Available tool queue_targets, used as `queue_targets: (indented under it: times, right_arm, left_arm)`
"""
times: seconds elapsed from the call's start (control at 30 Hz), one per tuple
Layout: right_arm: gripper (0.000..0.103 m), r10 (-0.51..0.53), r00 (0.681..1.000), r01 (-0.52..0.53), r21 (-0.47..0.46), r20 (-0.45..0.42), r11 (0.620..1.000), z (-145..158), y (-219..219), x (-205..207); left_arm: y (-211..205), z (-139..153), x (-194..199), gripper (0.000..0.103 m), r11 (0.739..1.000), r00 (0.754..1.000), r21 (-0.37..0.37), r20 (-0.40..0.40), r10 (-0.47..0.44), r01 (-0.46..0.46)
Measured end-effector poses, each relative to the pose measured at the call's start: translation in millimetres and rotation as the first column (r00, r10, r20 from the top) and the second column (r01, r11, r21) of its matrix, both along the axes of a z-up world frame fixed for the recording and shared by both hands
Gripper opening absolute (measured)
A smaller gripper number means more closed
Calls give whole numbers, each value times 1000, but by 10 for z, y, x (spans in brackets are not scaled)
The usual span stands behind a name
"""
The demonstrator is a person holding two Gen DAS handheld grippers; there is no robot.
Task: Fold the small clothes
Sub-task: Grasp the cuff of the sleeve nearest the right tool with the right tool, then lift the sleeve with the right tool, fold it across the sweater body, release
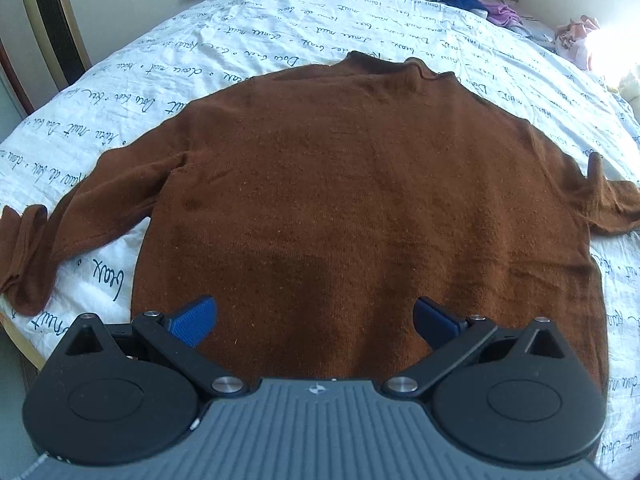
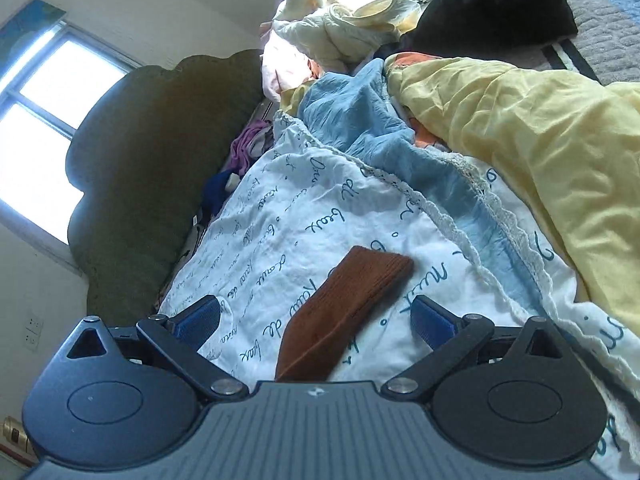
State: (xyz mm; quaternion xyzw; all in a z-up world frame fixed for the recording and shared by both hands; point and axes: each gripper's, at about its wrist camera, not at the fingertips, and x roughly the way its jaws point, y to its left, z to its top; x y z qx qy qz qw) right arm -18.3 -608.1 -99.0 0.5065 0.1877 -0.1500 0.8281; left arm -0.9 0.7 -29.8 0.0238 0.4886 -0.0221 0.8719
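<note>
A brown knit sweater lies flat on the white script-printed bedsheet, neck away from me, sleeves spread to both sides. My left gripper is open and empty, hovering over the sweater's bottom hem, blue pads wide apart. In the right wrist view the end of one brown sleeve lies on the sheet between the fingers. My right gripper is open over that sleeve cuff, not closed on it.
A pile of clothes, yellow, light blue, cream and black, lies beyond the sleeve. A dark green headboard stands at the bed's end. Purple and blue garments lie by it.
</note>
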Motion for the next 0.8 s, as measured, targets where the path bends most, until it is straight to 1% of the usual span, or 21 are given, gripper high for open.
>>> queue_targets:
  times: [0.03,0.07,0.1,0.13,0.17,0.2,0.23,0.27,0.33,0.37,0.4,0.43,0.47,0.5,0.57,0.63,0.73,0.8]
  right_arm:
    - [80,-7,1000,7,10,-1,1000,-20,-39,34]
    - [68,-5,1000,5,20,-18,1000,-48,-72,86]
    - [68,8,1000,-7,36,-30,999,-90,-103,140]
    - [65,8,999,-7,35,-37,999,-116,-105,172]
    - [45,11,998,-10,22,-63,1000,-133,-97,201]
    - [17,18,997,-16,25,-81,1000,-157,-89,227]
    - [7,15,997,-13,27,-78,1000,-177,-80,222]
    - [5,8,998,-7,16,-64,1000,-173,-62,198]
    - [5,7,998,-9,-29,-64,1000,-115,-8,150]
    - [5,4,998,-8,-69,-68,998,-55,26,106]
    - [5,-11,997,3,-91,-80,996,-1,40,63]
    - [4,-19,997,12,-103,-74,995,53,38,12]
    - [4,-32,997,24,-124,-65,992,120,36,-44]
    - [4,-43,996,31,-149,-74,988,194,26,-94]
    - [4,-44,996,31,-183,-73,983,340,-13,-195]
    - [4,-56,994,35,-223,-92,974,492,-32,-285]
    - [4,-73,992,43,-270,-103,962,668,1,-482]
    - [4,-67,989,25,-291,-133,956,660,78,-603]
  left_arm:
    - [-22,-2,12,103,1000,1000,6,5,2,-2]
    - [-38,-10,34,103,1000,1000,3,1,1,-1]
    - [-43,-20,60,103,1000,1000,-9,-13,-5,4]
    - [-47,-29,85,103,1000,1000,-23,-26,-9,9]
    - [-47,-36,99,103,999,999,-36,-34,-9,8]
    - [-39,-41,109,103,999,999,-50,-34,-6,4]
    - [-31,-45,112,103,998,1000,-58,-28,-3,1]
    - [-24,-42,109,103,998,1000,-64,-21,-3,1]
    - [1,-31,84,103,997,1000,-79,5,0,0]
    - [17,-21,66,103,996,1000,-89,25,3,-1]
    - [38,-11,50,103,995,999,-101,45,6,-1]
    - [61,2,32,103,993,998,-115,60,16,-9]
    - [85,15,25,103,991,998,-133,59,22,-14]
    - [107,22,29,103,987,999,-159,44,17,-10]
    - [158,20,62,103,974,1000,-225,-14,-11,7]
    - [203,3,50,103,964,999,-266,-35,-15,5]
    - [244,1,-21,103,962,999,-272,-31,-3,-6]
    - [278,3,-72,103,961,1000,-275,-20,-1,-4]
